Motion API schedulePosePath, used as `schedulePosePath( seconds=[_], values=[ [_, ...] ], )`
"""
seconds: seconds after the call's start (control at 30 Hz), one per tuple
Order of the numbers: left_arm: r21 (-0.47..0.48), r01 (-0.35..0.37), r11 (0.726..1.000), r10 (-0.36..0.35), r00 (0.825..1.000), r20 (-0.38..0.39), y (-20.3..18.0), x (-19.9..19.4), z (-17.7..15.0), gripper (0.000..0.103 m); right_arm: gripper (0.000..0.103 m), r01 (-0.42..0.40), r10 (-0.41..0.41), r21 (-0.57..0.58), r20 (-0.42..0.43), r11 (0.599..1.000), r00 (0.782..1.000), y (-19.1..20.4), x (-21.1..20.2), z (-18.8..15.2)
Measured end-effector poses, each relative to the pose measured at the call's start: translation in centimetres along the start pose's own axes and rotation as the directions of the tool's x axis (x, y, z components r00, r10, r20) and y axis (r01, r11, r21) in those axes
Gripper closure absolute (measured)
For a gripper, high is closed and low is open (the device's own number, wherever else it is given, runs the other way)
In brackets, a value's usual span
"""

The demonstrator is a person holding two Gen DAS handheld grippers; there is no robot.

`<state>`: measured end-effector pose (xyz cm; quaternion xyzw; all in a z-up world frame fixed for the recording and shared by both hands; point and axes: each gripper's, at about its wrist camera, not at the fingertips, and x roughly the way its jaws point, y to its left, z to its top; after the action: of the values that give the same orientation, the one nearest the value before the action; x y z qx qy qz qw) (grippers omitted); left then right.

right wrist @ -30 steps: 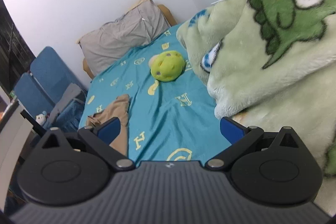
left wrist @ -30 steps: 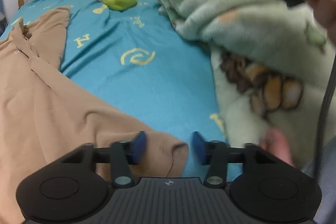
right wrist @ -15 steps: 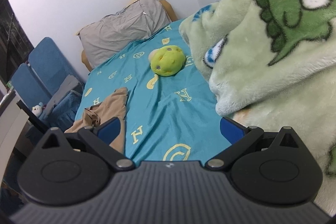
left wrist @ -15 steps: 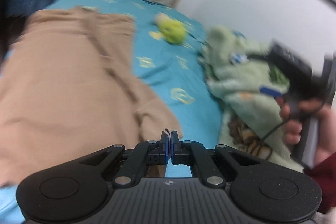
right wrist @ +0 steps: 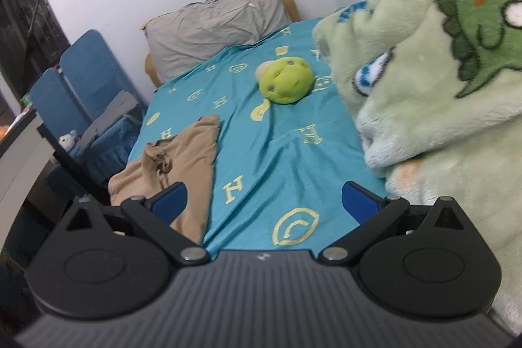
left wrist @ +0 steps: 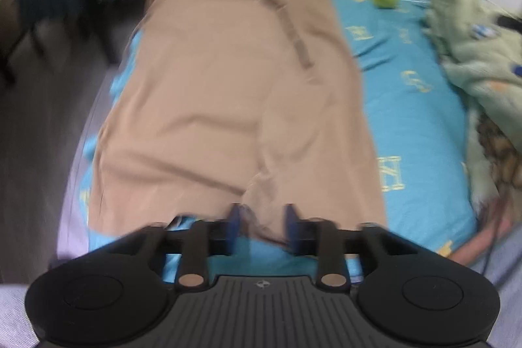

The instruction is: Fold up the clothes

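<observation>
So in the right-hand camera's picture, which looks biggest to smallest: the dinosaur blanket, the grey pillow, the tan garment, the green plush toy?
As they look in that view:
1. Dinosaur blanket, by far
2. Grey pillow
3. Tan garment, partly hidden by the gripper, so its rank against the pillow is unsure
4. Green plush toy

The blanket lies nearest, which inflates it.

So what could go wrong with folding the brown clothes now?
The tan garment hangs past the bed's left edge, so it may slide toward the floor. The left hand-held gripper is open around a bunched hem and might pinch the teal sheet too. The plush toy sits nearby.
</observation>
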<state>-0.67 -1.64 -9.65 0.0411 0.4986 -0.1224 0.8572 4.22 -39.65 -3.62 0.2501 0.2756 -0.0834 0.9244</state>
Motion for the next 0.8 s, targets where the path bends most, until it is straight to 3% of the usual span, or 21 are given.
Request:
schedulePosePath(
  seconds=[0.13, 0.33, 0.5, 0.63, 0.7, 0.77, 0.8],
  values=[
    [0.145, 0.011, 0.989, -0.021, 0.997, 0.069, -4.0, -1.1, -0.7, 0.043, 0.000, -0.013, 0.012, -0.010, -0.013, 1.000, 1.000, 0.4, 0.1, -0.2],
    [0.328, 0.004, 0.945, -0.040, 0.994, 0.102, -10.8, -0.6, -2.5, 0.038, 0.000, -0.032, 0.032, -0.022, -0.032, 0.999, 0.999, 1.0, 0.3, -0.5],
    [0.409, 0.047, 0.911, -0.069, 0.997, 0.040, -13.8, 2.4, -3.7, 0.038, 0.001, -0.098, 0.101, 0.048, -0.048, 0.994, 0.994, 0.4, 0.8, 0.0],
    [0.420, 0.069, 0.905, -0.067, 0.998, -0.021, -15.0, 5.4, -4.0, 0.039, 0.002, -0.222, 0.233, 0.135, -0.069, 0.966, 0.970, 0.7, 3.4, 1.7],
    [0.437, 0.041, 0.898, -0.032, 0.999, -0.030, -15.6, 6.9, -4.2, 0.041, 0.009, -0.284, 0.298, 0.167, -0.069, 0.944, 0.952, 1.5, 5.8, 2.5],
    [0.442, 0.018, 0.897, 0.001, 0.999, -0.042, -15.4, 8.1, -4.3, 0.048, 0.023, -0.314, 0.339, 0.194, -0.107, 0.929, 0.935, 2.4, 8.9, 3.2],
    [0.434, 0.014, 0.901, 0.009, 0.999, -0.051, -15.2, 8.6, -4.3, 0.049, 0.023, -0.328, 0.355, 0.197, -0.123, 0.924, 0.927, 3.1, 10.6, 3.3]
  ],
)
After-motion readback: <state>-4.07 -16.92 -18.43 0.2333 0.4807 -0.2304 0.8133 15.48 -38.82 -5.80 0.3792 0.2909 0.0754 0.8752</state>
